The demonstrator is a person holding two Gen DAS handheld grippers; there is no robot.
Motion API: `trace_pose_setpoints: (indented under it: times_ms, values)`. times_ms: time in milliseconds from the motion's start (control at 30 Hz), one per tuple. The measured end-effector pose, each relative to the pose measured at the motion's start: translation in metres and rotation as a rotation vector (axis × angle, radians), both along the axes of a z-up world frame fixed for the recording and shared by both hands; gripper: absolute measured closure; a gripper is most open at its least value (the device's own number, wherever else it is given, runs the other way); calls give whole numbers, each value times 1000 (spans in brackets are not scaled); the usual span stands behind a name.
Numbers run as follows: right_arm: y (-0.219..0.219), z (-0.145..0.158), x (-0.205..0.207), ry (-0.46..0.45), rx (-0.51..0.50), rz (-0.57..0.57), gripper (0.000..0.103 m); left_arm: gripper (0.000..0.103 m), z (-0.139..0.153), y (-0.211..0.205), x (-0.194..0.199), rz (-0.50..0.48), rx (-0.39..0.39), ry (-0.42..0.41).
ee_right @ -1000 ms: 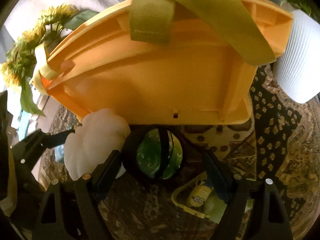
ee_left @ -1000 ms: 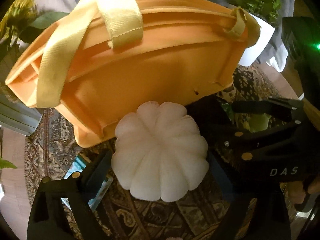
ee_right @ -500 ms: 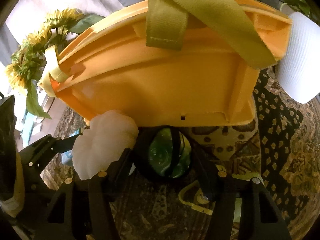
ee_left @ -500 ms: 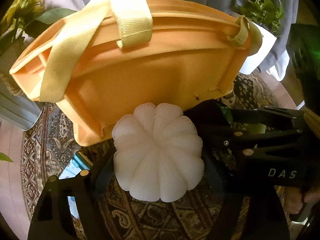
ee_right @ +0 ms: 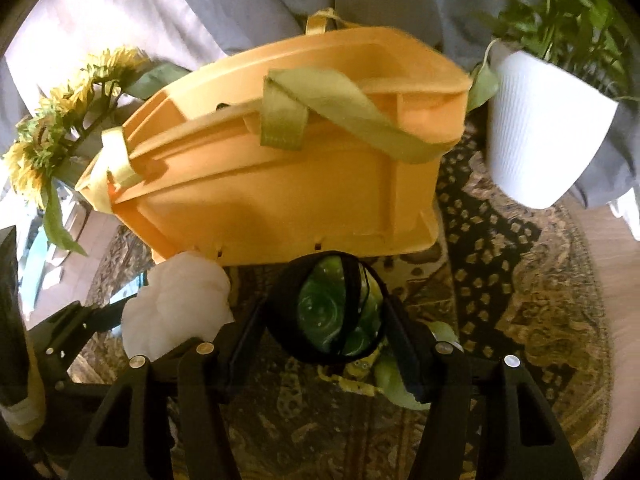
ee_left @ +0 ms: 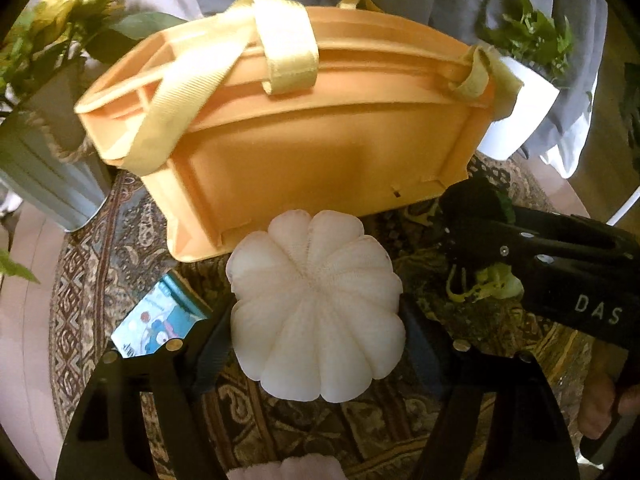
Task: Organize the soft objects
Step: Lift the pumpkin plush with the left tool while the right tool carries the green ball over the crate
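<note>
The left claw (ee_left: 318, 344) is gripping a white pumpkin-shaped plush (ee_left: 316, 312) above a patterned rug (ee_left: 96, 264), its jaws having just been closing on it. An orange basket (ee_left: 304, 148) with yellow straps is sitting just beyond; the right claw (ee_left: 472, 236) is reaching in from the right.

Home, prob. living rm: patterned rug (ee_right: 532, 296) w/ sunflowers (ee_right: 60, 128) at its left edge, potted plant in white pot (ee_right: 540, 128) at right edge.

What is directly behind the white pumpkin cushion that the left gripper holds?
Behind the white pumpkin cushion stands the orange basket with its yellow straps. The basket's inside is hidden; only its outer wall shows.
</note>
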State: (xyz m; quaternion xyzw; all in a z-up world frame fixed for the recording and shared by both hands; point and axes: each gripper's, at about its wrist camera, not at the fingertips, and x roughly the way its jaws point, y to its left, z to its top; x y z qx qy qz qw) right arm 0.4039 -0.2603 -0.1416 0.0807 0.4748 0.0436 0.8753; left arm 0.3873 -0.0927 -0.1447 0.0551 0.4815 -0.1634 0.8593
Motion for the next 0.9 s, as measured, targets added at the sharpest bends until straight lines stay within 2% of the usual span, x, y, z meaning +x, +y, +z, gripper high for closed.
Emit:
trace_pose_setpoints:
  times_ms: [400, 900]
  values:
    - [9, 35, -24, -81, -28, -17, 42, 26, 47, 9, -33, 67, -45, -133]
    - [16, 100, -50, -250, -36, -23, 42, 26, 115, 19, -56, 88, -84, -333]
